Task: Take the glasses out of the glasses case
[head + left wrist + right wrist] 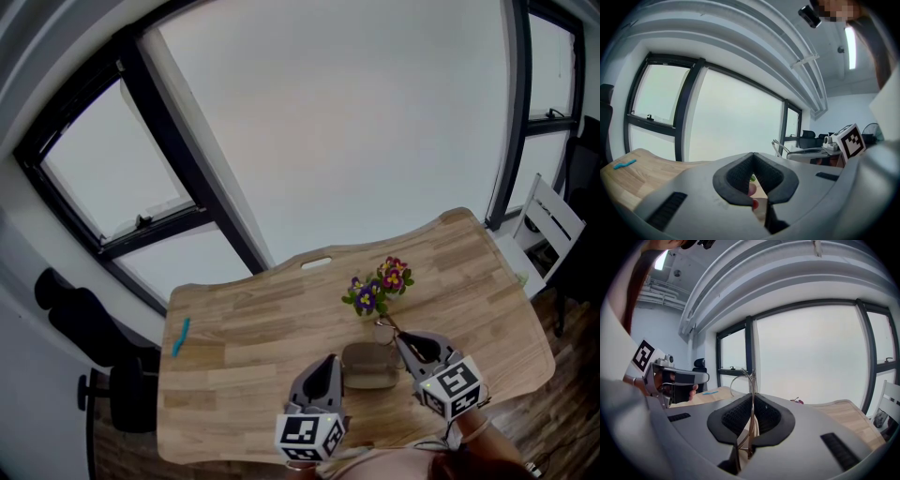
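In the head view a grey-brown glasses case lies on the wooden table near its front edge, between my two grippers. My right gripper is just right of the case and is shut on the thin wire-framed glasses. In the right gripper view the glasses stand upright, pinched between the dark pads of the right gripper. Left of the case, my left gripper has its tips together. The left gripper view shows the left gripper shut and holding nothing.
A small pot of purple, pink and yellow flowers stands just behind the case. A blue object lies near the table's left edge. A white chair is at the right and a black office chair at the left. Large windows are behind.
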Demonstrator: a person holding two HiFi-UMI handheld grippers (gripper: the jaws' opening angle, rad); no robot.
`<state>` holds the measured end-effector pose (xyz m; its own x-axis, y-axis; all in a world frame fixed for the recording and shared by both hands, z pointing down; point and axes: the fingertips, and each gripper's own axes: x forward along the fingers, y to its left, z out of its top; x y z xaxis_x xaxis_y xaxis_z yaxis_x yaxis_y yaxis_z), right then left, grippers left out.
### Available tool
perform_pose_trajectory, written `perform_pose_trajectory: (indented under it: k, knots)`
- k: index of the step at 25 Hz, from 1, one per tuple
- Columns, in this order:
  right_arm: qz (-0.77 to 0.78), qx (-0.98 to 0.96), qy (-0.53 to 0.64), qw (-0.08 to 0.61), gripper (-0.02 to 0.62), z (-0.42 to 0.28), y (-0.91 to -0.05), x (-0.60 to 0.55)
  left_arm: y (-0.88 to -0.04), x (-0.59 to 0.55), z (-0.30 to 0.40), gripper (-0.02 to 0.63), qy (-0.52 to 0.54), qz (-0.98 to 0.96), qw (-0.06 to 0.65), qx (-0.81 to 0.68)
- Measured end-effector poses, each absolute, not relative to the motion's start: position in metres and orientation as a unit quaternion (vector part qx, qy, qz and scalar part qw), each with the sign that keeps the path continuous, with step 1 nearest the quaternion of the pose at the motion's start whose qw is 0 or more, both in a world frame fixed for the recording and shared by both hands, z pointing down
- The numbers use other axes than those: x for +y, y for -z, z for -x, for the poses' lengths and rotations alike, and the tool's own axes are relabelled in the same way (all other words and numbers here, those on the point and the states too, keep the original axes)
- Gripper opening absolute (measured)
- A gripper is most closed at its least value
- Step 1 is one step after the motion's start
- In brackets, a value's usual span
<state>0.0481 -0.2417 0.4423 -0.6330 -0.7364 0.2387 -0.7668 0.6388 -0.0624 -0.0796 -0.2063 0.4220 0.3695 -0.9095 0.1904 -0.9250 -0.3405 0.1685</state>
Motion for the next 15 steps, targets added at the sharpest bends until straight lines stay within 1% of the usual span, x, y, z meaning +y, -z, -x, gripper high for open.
perform_pose_trajectory:
  k: [15]
  knots:
    - [-0.416,-0.9,-0.08,0.102,0.012,-0.046,-0.4447,-0.2349,-0.4238,-0.2009,0.0803,0.0,-0.032,-0.818,0.128,-0.559]
